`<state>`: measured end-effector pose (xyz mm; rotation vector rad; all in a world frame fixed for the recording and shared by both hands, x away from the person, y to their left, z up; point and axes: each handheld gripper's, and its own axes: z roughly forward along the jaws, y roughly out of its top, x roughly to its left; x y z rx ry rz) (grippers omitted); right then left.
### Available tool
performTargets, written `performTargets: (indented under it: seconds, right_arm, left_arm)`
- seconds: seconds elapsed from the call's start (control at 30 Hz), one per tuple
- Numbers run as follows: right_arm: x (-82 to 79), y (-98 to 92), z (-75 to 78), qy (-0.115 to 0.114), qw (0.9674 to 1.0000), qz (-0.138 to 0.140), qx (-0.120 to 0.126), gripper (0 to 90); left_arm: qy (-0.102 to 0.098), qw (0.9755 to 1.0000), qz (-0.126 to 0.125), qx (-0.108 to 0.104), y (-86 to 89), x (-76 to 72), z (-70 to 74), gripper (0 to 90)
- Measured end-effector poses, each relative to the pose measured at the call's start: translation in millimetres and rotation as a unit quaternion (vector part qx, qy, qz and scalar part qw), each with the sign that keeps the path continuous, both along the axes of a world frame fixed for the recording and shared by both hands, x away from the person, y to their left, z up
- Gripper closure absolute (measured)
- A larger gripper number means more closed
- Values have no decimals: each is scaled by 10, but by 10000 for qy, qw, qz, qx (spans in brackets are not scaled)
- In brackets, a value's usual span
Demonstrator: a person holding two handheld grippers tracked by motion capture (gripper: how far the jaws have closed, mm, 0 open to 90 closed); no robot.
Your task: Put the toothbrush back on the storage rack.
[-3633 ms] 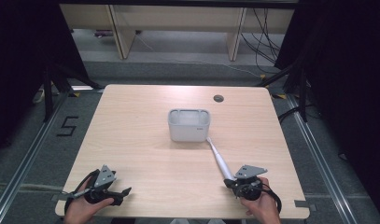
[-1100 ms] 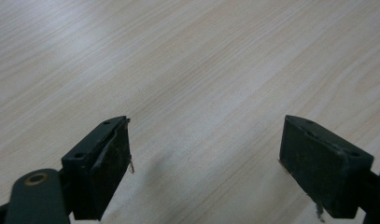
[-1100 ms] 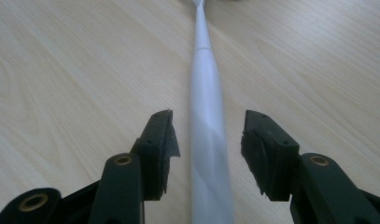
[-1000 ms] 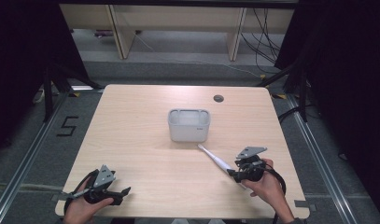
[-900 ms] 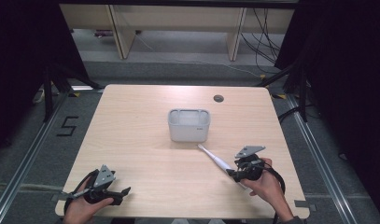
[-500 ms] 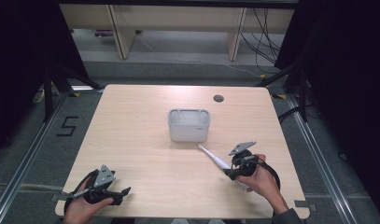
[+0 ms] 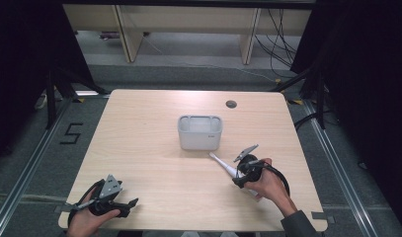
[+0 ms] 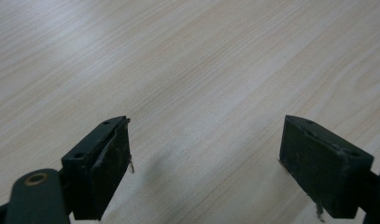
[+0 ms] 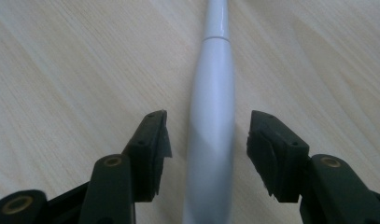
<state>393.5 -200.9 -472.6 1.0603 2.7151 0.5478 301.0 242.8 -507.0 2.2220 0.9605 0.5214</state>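
Your right gripper (image 9: pixel 208 140) has its jaws about half apart, one on each side of the white electric toothbrush handle (image 9: pixel 211 121). A clear gap shows between each pad and the plastic, so nothing is clamped. The handle lies flat on the wooden table (image 7: pixel 149 128) and runs straight up the middle of the right gripper view, narrowing past a seam towards its neck. In the high view your right gripper (image 7: pixel 241 178) is tipped down over the thick end of the toothbrush (image 7: pixel 223 164), its grey plate raised towards the far side, and your right hand (image 7: pixel 267 185) wraps the body from behind, with the forearm and dark sleeve coming in from the bottom right corner. The thin end of the toothbrush points at the grey rectangular holder (image 7: pixel 200 132), which stands upright near the table's centre; the tip stops just short of the holder's near right corner.

Your left gripper (image 8: pixel 204 154) has its jaws wide apart over bare wood, with nothing between the pads. In the high view it (image 7: pixel 132 203) sits low at the near left corner of the table, pointing right, your left hand (image 7: pixel 87 217) closed round it at the table's edge.

The only writing is a black "5" (image 7: pixel 72 133) marked on the floor left of the table
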Motion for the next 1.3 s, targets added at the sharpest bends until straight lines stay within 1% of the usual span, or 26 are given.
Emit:
performTargets:
  seconds: [0.03,0.07,0.13,0.17,0.2,0.23,0.3,0.33,0.4,0.43,0.5,0.57,0.63,0.67,0.73,0.77,0.8,0.83,0.87,0.9,1.0,1.07,1.2,1.23,1.27,1.3]
  right_arm:
    - [8,7,-3,57,10000,-19,-5,481]
    - [30,9,-16,29,10000,56,-29,491]
    - [44,29,-31,128,9999,14,-89,504]
    - [44,29,-31,128,9999,14,-89,504]
    - [60,25,-34,69,9999,98,-117,507]
    - [77,26,-40,109,9997,157,-136,524]
    - [82,25,-42,94,9997,129,-166,529]
    - [81,32,-49,127,9997,104,-155,537]
    - [92,29,-60,141,9996,162,-196,551]
    - [99,28,-68,204,9994,189,-223,571]
    - [101,28,-70,200,9993,235,-229,579]
    - [106,37,-79,256,9992,194,-239,604]
    - [111,41,-79,260,9991,244,-242,619]
    - [112,40,-74,231,9990,289,-263,626]
    - [109,44,-69,250,9990,254,-283,633]
    - [103,51,-65,325,9989,161,-312,638]
    - [108,53,-66,363,9988,191,-286,640]
    - [117,53,-61,323,9986,225,-360,642]
    - [133,61,-59,332,9981,341,-386,651]
    - [133,61,-59,332,9981,341,-386,651]
    - [146,80,-51,390,9975,374,-452,656]
    - [163,95,-50,439,9967,442,-513,658]
    - [176,115,-41,507,9960,439,-597,659]
    - [189,117,-42,498,9954,511,-640,659]
    - [184,130,-40,552,9953,448,-656,659]
    - [199,133,-38,542,9946,533,-704,660]
  left_arm:
    - [-1,10000,-2,-1,1,0,0,158]
    - [0,10000,-3,1,1,1,0,158]
    - [14,10000,-8,-10,2,0,-1,158]
    - [17,10000,14,-49,-2,-2,-5,158]
    - [21,10000,-2,-13,2,0,-3,158]
    - [23,10000,10,-21,1,0,-5,158]
    - [35,10000,-5,-36,0,-2,-4,158]
    - [35,10000,-11,-27,0,-1,-4,158]
    - [42,10000,-9,-25,1,1,-6,158]
    - [45,10000,0,-35,3,2,-7,158]
    - [32,10000,15,-33,1,3,-9,158]
    - [42,10000,-16,-17,1,2,-5,158]
    - [24,10000,20,-24,1,5,-11,158]
    - [15,10000,43,12,0,8,-13,158]
    - [2,10000,61,20,-2,6,-14,158]
    - [11,10000,48,16,-2,7,-13,158]
    - [30,10000,15,-17,0,5,-11,158]
    - [31,10000,12,-12,0,5,-10,158]
    - [35,10000,24,-24,-2,4,-11,158]
    - [41,10000,37,-63,-5,2,-13,158]
    - [43,10000,-10,-27,2,2,-6,158]
    - [41,10000,31,-52,-4,2,-13,158]
    - [28,10000,7,-33,-3,2,-9,158]
    - [39,10000,-7,-23,0,2,-7,158]
    - [31,10000,5,-27,-1,3,-8,158]
    - [42,10000,-15,-10,2,2,-5,158]
